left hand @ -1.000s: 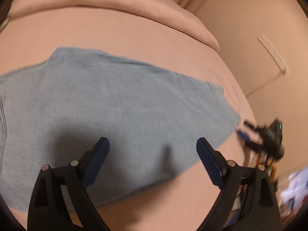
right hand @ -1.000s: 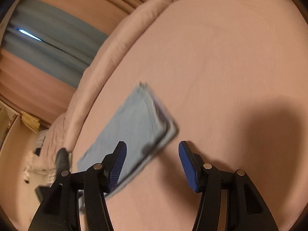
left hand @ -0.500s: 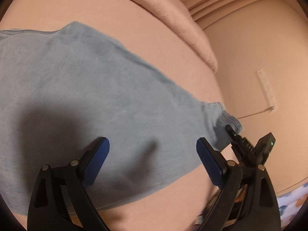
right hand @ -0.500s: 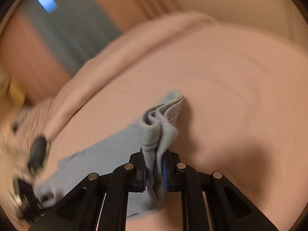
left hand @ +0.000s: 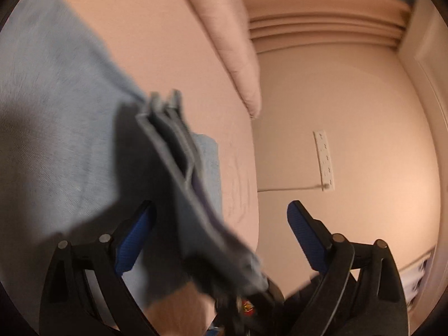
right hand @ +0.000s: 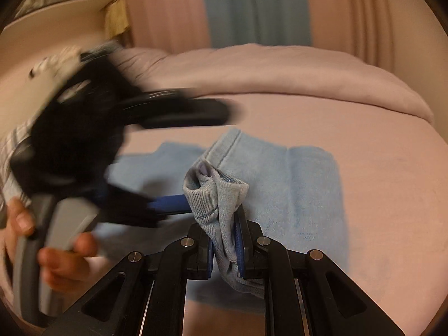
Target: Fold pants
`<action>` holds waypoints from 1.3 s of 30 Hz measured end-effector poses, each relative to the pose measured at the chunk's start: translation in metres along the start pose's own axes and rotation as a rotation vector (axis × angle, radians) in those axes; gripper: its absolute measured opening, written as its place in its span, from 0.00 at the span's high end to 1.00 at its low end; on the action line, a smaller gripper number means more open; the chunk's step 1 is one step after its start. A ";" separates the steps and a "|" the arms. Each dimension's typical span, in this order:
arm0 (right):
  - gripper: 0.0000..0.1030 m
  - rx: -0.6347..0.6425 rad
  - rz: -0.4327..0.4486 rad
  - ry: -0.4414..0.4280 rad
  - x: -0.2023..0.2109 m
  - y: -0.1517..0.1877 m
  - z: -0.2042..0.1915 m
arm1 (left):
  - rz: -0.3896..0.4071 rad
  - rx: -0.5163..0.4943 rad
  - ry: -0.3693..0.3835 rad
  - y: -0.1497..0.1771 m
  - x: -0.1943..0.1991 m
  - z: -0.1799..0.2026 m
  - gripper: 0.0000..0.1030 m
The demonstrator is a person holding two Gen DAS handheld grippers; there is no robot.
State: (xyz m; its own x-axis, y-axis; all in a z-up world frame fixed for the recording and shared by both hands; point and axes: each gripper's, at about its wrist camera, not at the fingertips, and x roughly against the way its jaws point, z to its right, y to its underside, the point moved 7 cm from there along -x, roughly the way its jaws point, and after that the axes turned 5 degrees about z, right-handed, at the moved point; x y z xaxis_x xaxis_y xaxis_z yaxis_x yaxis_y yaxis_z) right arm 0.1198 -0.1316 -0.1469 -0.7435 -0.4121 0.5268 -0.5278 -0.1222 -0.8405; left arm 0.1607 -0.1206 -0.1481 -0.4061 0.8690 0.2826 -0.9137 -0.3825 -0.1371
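Light blue denim pants [right hand: 294, 184] lie on a pink bed. My right gripper [right hand: 225, 249] is shut on a bunched hem of the pants [right hand: 218, 196] and holds it lifted above the rest of the cloth. In the left wrist view the pants [left hand: 56, 128] spread over the bed at left, and the lifted end [left hand: 179, 173] hangs between my left gripper's open jaws [left hand: 221, 235]. The left gripper also shows blurred at left in the right wrist view [right hand: 117, 151], with one blue pad [right hand: 168, 204] beside the held hem.
The pink bed [right hand: 378, 145] has a rolled duvet [right hand: 280, 75] along its far side. Curtains [right hand: 252, 8] hang behind it. The bed edge [left hand: 252, 196] drops off to a wall with a white socket strip [left hand: 324, 159].
My right gripper has shut on the pants hem and lifted it toward the left gripper. The left gripper has swung right along the pants to the bed edge and stays open.
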 end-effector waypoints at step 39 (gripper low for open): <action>0.78 -0.108 -0.250 0.043 -0.067 -0.024 0.105 | -0.067 -0.640 -0.575 0.031 0.047 -0.045 0.61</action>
State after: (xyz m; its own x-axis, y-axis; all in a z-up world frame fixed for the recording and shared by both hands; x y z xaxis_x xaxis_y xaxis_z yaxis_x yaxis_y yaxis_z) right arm 0.2253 -0.1960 -0.1757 -0.5996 -0.3425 0.7233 -0.7363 -0.1180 -0.6663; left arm 0.1140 -0.0771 -0.1814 -0.4522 0.5236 0.7220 -0.8240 0.0644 -0.5629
